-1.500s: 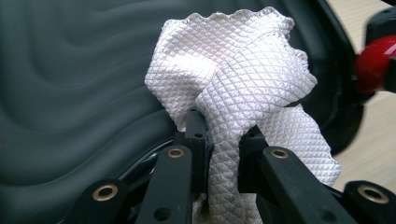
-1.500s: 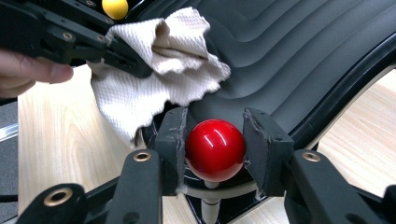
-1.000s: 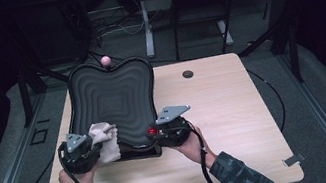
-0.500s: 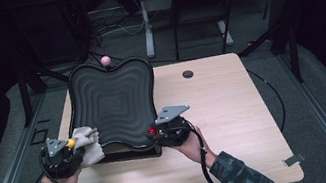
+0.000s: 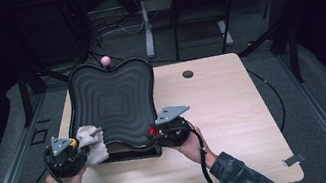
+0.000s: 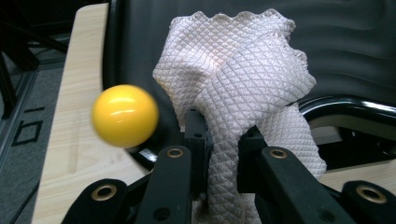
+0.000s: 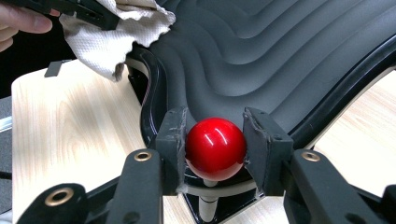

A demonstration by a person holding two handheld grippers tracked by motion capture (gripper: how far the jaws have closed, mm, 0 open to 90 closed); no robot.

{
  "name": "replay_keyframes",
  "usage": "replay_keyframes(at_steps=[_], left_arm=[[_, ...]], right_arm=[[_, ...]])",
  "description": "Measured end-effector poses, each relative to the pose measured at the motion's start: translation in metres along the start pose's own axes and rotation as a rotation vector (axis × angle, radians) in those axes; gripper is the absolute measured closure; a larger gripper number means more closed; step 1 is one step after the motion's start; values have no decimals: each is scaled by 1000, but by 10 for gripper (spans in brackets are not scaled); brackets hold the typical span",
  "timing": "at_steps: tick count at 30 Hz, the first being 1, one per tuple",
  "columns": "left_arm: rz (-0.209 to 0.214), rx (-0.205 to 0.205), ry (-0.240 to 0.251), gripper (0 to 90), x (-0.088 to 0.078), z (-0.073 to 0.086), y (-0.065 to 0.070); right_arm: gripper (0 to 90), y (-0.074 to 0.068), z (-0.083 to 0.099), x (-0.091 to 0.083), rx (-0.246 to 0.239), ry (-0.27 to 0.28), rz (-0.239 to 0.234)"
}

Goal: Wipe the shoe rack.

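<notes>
Upright, cloth (image 6: 243, 88) hangs pinched in left gripper (image 6: 219, 135).

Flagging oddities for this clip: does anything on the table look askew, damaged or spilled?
Nothing stands out. The black wavy tray lies flat, the cloth is bunched in the left tool, and the right tool clamps the red knob.

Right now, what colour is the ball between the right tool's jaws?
Glossy red ball, clearest in the right gripper view.
</notes>
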State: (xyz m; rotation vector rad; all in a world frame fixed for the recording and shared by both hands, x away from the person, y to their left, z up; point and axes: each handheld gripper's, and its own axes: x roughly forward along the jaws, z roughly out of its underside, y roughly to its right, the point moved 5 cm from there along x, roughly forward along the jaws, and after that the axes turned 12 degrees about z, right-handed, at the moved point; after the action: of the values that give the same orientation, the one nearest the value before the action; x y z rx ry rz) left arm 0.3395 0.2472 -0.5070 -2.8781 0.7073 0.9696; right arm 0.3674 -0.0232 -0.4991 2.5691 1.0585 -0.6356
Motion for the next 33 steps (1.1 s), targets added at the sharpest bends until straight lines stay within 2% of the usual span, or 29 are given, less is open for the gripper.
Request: replay_keyframes(at_steps=[6, 16, 22, 33], left_arm=[[40, 16, 4, 796, 9, -4, 15], [141, 62, -19, 797, 30, -11, 51], [182, 98, -22, 796, 39, -14, 73], [229, 104, -4, 796, 47, -19, 92]], right_arm=[[605, 0, 0, 0, 4, 3, -1], [605, 0, 1, 0, 4, 5, 2], [605, 0, 1, 1, 5, 5, 3], [604, 0, 1, 1, 5, 6, 7]])
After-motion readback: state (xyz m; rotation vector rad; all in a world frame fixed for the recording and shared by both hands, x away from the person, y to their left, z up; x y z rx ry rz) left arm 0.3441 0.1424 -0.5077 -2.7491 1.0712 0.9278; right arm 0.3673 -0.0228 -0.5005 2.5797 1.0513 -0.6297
